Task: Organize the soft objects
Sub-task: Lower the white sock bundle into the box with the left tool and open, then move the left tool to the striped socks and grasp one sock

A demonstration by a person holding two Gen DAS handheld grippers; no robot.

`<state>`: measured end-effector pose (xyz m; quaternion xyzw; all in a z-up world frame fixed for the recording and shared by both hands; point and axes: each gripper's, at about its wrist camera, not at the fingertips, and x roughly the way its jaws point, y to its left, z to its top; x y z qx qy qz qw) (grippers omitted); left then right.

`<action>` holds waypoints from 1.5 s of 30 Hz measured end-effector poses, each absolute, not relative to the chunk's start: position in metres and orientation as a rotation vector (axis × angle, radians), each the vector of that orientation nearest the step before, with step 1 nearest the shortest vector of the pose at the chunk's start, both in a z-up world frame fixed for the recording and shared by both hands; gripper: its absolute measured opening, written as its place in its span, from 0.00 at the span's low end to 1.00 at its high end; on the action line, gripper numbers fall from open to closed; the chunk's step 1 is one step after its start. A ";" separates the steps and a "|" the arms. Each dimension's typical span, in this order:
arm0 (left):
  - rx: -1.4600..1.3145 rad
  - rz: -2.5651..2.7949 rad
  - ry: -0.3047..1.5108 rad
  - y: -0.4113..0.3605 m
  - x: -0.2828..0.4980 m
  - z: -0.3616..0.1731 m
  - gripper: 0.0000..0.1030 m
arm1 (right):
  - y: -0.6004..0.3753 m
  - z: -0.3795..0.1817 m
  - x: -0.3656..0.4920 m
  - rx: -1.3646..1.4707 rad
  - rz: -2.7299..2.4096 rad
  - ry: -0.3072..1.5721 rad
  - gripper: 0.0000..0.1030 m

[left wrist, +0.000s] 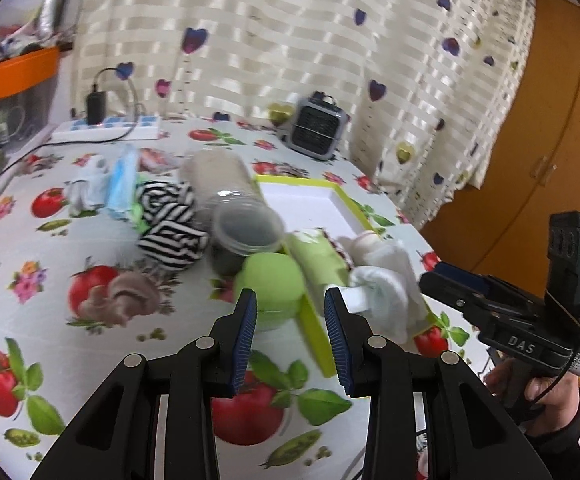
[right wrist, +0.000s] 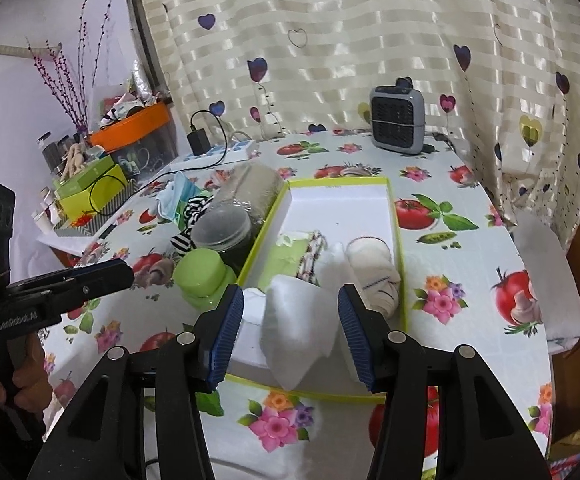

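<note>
A white tray with a lime rim (right wrist: 395,216) lies on the tomato-print tablecloth. Inside it are a folded green cloth (right wrist: 286,258), a rolled white sock with blue stitching (right wrist: 374,272) and a white folded cloth (right wrist: 298,320). My right gripper (right wrist: 290,318) hangs over the tray's near end. It is open, with the white cloth between its fingers but clear of both pads. My left gripper (left wrist: 291,332) is open and holds nothing, just left of the tray's rim (left wrist: 316,336). Black-and-white striped socks (left wrist: 170,226) and a blue mask (left wrist: 122,184) lie further left.
A clear jar (left wrist: 234,208) lies on its side against the tray, with a green lid (left wrist: 270,284) beside it. A grey fan heater (right wrist: 397,120) and a power strip (right wrist: 226,152) stand at the back. Boxes (right wrist: 130,128) crowd the left, and the curtain hangs behind.
</note>
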<state>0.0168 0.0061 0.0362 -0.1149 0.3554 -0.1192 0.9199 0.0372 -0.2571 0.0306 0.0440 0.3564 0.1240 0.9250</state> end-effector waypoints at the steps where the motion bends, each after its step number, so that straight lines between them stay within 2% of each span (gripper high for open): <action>1: -0.243 -0.232 0.731 0.011 0.016 0.035 0.32 | -0.256 0.030 0.038 0.090 0.256 0.734 0.49; 28: -0.338 -0.050 0.802 0.071 0.038 0.001 0.32 | -0.216 0.022 0.054 0.078 0.356 0.798 0.49; 45: -0.432 -0.041 0.865 0.080 0.113 -0.027 0.33 | -0.202 0.025 0.081 0.051 0.387 0.787 0.49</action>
